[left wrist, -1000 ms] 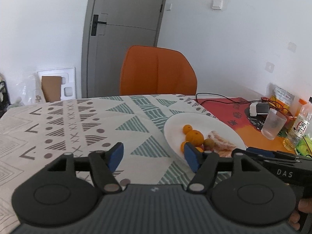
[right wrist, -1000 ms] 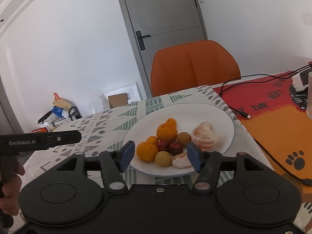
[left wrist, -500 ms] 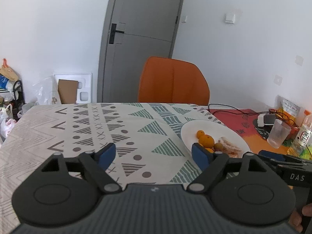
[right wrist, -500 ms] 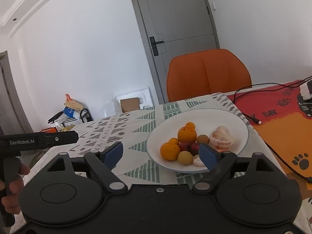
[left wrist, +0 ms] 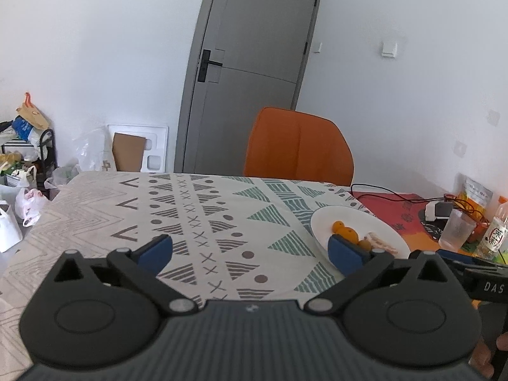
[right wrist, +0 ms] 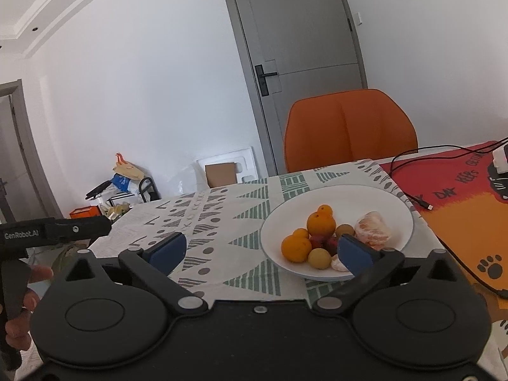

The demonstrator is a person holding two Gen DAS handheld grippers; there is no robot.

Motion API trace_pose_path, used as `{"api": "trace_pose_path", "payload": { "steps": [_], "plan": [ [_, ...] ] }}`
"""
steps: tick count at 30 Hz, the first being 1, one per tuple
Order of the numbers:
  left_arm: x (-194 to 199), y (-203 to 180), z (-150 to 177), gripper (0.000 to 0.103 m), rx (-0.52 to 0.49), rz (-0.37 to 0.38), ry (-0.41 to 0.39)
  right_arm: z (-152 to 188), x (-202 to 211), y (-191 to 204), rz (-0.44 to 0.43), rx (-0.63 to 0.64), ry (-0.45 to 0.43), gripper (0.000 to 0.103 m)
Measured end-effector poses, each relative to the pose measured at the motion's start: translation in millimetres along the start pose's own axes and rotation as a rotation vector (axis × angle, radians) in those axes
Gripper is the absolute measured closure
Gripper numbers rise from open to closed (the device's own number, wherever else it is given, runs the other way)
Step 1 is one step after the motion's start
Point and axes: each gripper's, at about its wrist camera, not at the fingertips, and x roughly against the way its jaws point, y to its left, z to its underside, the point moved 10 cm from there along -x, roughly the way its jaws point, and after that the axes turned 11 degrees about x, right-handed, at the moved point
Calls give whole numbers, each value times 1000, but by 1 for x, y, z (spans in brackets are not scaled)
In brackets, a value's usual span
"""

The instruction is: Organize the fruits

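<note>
Patterned table (right wrist: 241,219) carries the fruit plate (right wrist: 393,203) ahead-right of the empty, wide-open right tool (right wrist: 260,252), nearer than the open left tool (left wrist: 250,250).

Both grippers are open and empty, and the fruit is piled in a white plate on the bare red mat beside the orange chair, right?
Not quite. The right wrist view shows the white plate resting on the patterned tablecloth, with the red mat beside it. The rest holds: left gripper and right gripper are open and empty.

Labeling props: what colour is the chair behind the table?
Orange chair, plain with no pattern; clearest in the right wrist view.
</note>
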Motion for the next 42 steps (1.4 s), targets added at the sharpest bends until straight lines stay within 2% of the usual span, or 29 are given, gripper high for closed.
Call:
{"api": "trace_pose_path", "payload": {
  "steps": [10, 20, 30, 42],
  "plan": [
    [18, 16, 4, 0, 3, -25, 9, 6, 5, 11, 0, 1, 21, 0],
    [33, 38, 15, 0, -14, -89, 22, 21, 12, 20, -14, 12, 51, 0],
    [39, 64, 26, 0, -2, -163, 51, 34, 14, 30, -97, 5, 126, 0],
    [39, 61, 34, 0, -29, -166, 72, 38, 14, 32, -91, 25, 136, 0]
  ]
}}
